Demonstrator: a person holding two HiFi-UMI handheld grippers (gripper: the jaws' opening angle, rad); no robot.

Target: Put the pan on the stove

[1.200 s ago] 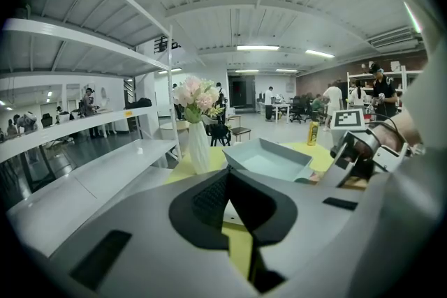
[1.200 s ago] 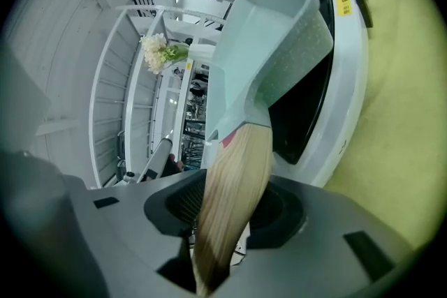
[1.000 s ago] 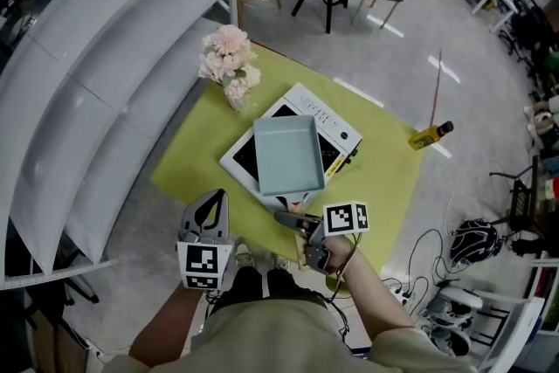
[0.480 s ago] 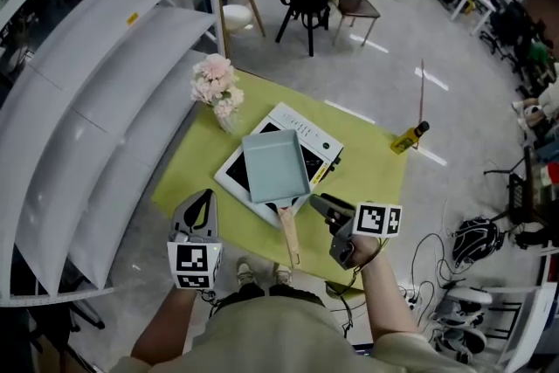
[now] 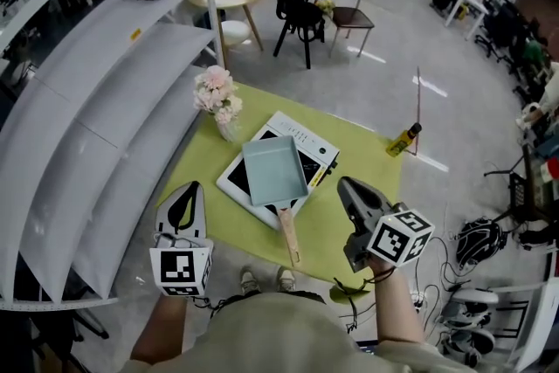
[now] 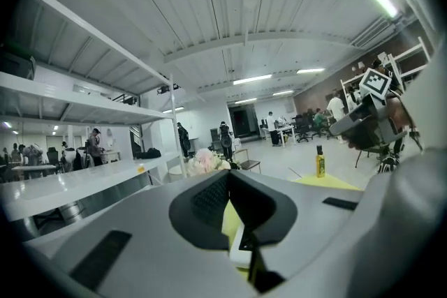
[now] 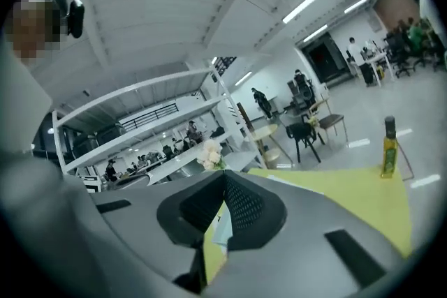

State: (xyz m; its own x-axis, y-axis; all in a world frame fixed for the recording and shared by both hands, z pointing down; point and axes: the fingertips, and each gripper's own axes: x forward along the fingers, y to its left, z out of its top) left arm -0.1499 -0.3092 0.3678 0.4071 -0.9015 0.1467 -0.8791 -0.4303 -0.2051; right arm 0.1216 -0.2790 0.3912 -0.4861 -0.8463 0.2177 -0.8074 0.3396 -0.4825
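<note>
On the low yellow-green counter (image 5: 367, 179) the stove (image 5: 307, 135) lies flat, a white slab with a black glass top and a strip of controls along its far right edge. The pan (image 5: 275, 170) sits on that glass and covers most of it. It is a rectangular pan, pale blue-green, with low straight walls, and its flat bottom is in plain view all the way across. Its handle (image 5: 288, 236) is light wood and sticks out past the near edge of the stove, over the counter, towards the person.

At the far left corner of the counter, just beside the stove, a vase (image 5: 227, 131) holds a bunch of pale pink flowers (image 5: 216, 90). A yellow bottle (image 5: 403, 140) with a dark cap stands by the far right corner. White shelves (image 5: 105, 83) run along the left.

Both grippers are held up clear of the counter, one on each side of the handle and well apart from it. The left gripper (image 5: 190, 192) hangs by the counter's left edge; its jaws are closed tip to tip with nothing between them. The right gripper (image 5: 345, 185) hangs over the near right part of the counter. Its jaws have just been closing and now meet, also on nothing
</note>
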